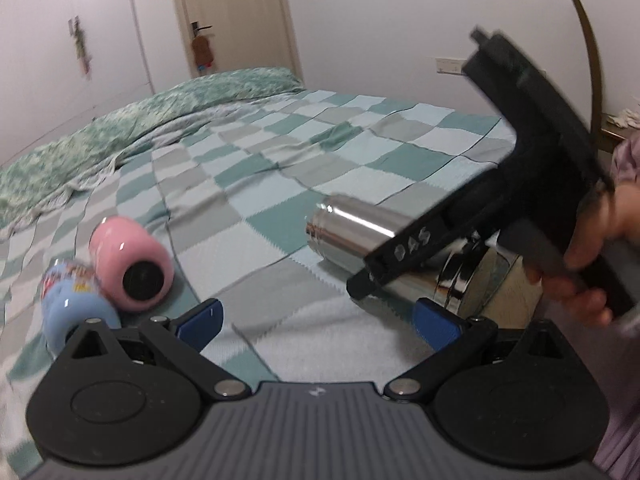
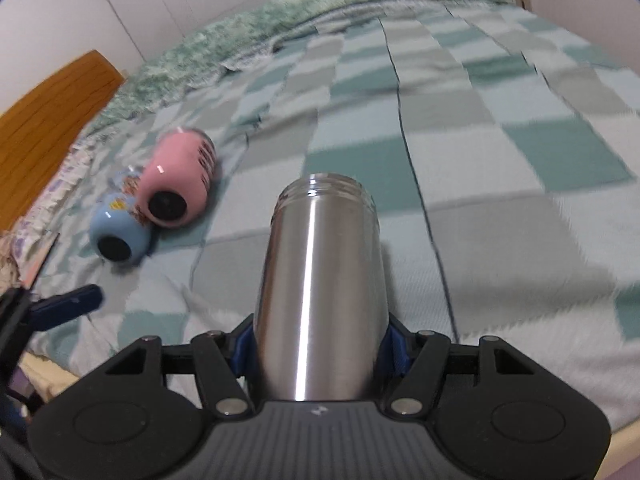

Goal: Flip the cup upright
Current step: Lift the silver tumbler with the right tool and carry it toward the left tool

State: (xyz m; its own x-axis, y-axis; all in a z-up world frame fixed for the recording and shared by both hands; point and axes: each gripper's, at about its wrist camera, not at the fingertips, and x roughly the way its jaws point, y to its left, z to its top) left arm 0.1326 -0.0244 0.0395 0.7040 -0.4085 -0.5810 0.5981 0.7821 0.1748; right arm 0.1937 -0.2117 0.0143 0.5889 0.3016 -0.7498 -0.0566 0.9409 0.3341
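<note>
A shiny steel cup (image 2: pixel 320 280) lies lengthwise between my right gripper's blue pads (image 2: pixel 394 346), threaded mouth pointing away from the camera. My right gripper (image 2: pixel 316 344) is shut on its lower body. In the left wrist view the same steel cup (image 1: pixel 352 236) lies on its side on the checked bedspread, with the right gripper (image 1: pixel 400 276) over its base end. My left gripper (image 1: pixel 316 320) is open and empty, low over the bedspread, left of the steel cup.
A pink cup (image 1: pixel 130 264) and a light blue printed cup (image 1: pixel 72 300) lie on their sides together at the left; both show in the right wrist view (image 2: pixel 180 196) (image 2: pixel 118 236). A green quilt (image 1: pixel 120 128) lies along the far side of the bed. A wooden board (image 2: pixel 44 132) is at the left.
</note>
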